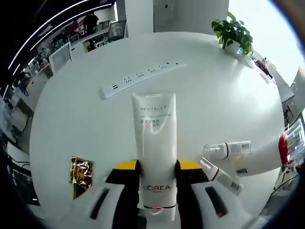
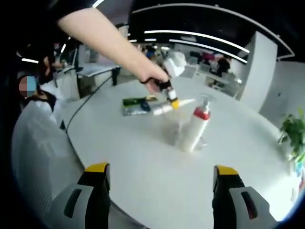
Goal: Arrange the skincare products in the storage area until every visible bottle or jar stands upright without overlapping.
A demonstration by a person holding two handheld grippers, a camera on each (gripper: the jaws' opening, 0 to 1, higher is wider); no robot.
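The white L'Oréal tube [image 1: 154, 143] sits pinched between the jaws of the left hand-held gripper [image 1: 157, 172], gripped low near its cap end, with its crimped end pointing away over the white surface [image 1: 205, 71]. Just right of the tube, a white pump bottle [image 1: 259, 155] with a red collar and two small slim bottles [image 1: 224, 175] lie tipped on the surface. Beyond the tube lies a white power strip [image 1: 140, 78], and farther off to the right of it a potted plant [image 1: 233, 31]. Left of the tube rests a gold foil packet [image 1: 81, 171].

The right gripper view has the pump bottle [image 2: 194, 128] standing near the middle of the surface [image 2: 143, 162], and the tube [image 2: 164, 109] held just beside it by the left hand-held gripper [image 2: 172, 102]. The right hand-held gripper [image 2: 162, 191] has its jaws spread wide, holding nothing.

The step in hand looks like standing the tube up. To do it well, turn it cap-down, lower it onto bare surface clear of the pump bottle and the small bottles, let the cap seat flat, then ease the jaws apart slowly. A tall soft tube on a narrow cap will likely topple if nudged on release.
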